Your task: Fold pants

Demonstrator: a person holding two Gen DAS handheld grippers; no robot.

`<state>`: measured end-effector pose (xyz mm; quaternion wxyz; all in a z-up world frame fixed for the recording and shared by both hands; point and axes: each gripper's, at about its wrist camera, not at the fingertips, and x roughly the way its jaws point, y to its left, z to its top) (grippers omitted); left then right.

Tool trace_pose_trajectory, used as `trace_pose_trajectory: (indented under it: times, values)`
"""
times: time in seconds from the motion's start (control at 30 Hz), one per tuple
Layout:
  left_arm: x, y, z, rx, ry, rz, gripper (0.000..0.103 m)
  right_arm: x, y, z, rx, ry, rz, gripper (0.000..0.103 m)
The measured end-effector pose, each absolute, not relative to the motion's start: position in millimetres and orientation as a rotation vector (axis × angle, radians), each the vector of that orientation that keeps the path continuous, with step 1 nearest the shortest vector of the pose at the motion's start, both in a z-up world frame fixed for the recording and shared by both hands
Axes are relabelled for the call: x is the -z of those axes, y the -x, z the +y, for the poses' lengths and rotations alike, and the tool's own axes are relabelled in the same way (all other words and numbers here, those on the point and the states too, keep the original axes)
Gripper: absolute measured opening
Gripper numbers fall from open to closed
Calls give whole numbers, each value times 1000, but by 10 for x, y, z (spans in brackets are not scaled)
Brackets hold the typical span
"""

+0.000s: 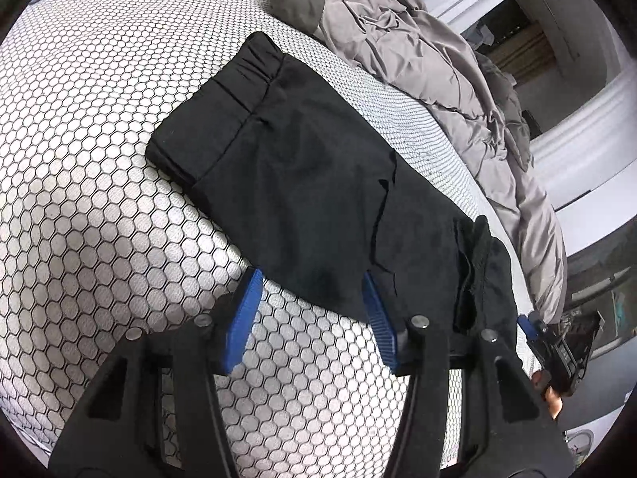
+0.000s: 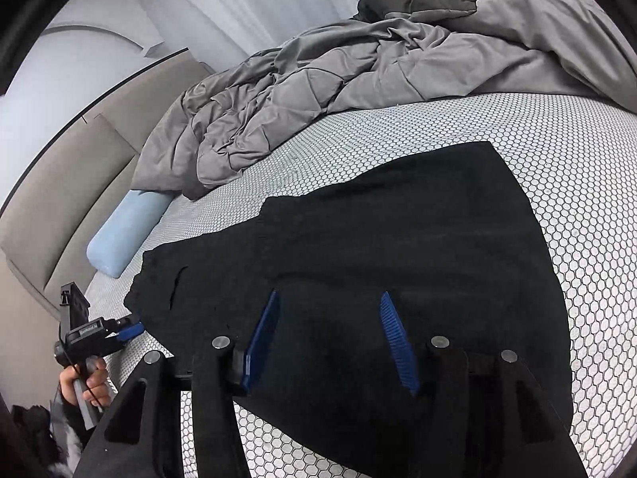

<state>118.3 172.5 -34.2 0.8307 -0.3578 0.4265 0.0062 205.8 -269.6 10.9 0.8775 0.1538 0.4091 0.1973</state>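
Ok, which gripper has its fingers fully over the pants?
The right gripper: both open fingers sit over the black pants. The left gripper is only at their edge, with mostly honeycomb mattress between its fingers.

hand-held gripper [image 1: 310, 318]: black frame | blue ribbed pads | silver pins | possibly dark sleeve

free: bare honeycomb mattress [image 1: 99, 139] on the waistband side of the black pants [image 1: 298, 179] and along the near edge | blocked: rumpled grey comforter [image 2: 318, 91] heaped along the far edge, near the pants | blue pillow [image 2: 123, 231] at the headboard [image 2: 59, 199] corner | both grippers gape over the pants' near edge
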Motion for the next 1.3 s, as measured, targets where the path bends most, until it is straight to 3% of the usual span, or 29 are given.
trace_pose_trajectory:
  times: [0.27, 0.3, 0.33, 0.43, 0.63, 0.8, 0.87, 0.93, 1.0, 1.1, 1.2, 1.3]
  values:
    - [348, -1445, 1649, -92, 794, 856, 60, -123, -1884, -3042, -389, -372, 853, 58]
    - [340, -1483, 1662, -117, 807, 832, 51, -131, -1867, -3074, -387, -375, 849, 58]
    - [325, -1507, 1674, -143, 800, 816, 31, -139, -1849, -3116, -382, -385, 842, 58]
    - [203, -1601, 1616, -211, 715, 762, 11, -179, -1821, -3207, -370, -415, 821, 58]
    - [-700, -1751, 884, -130, 443, 609, 7, -278, -1781, -3397, -376, -454, 793, 59]
    - [-1357, -1958, -438, 187, 280, 557, 7, -375, -1718, -3476, -381, -449, 767, 61]
    - [-1381, -2049, -1079, 342, 226, 583, 9, -400, -1691, -3539, -361, -451, 758, 62]
    - [-1208, -2151, -1657, 500, 159, 677, 37, -404, -1691, -3617, -338, -466, 752, 62]
    - [-868, -2200, -2028, 561, 105, 836, 41, -389, -1696, -3705, -303, -488, 749, 62]
    - [-519, -2093, -2058, 649, 154, 959, 41, -340, -1690, -3767, -268, -494, 774, 62]
    - [-548, -1877, -1878, 669, 175, 943, 42, -314, -1680, -3685, -263, -416, 802, 62]
    - [-689, -1823, -1524, 595, 215, 831, 68, -249, -1720, -3618, -267, -400, 836, 62]
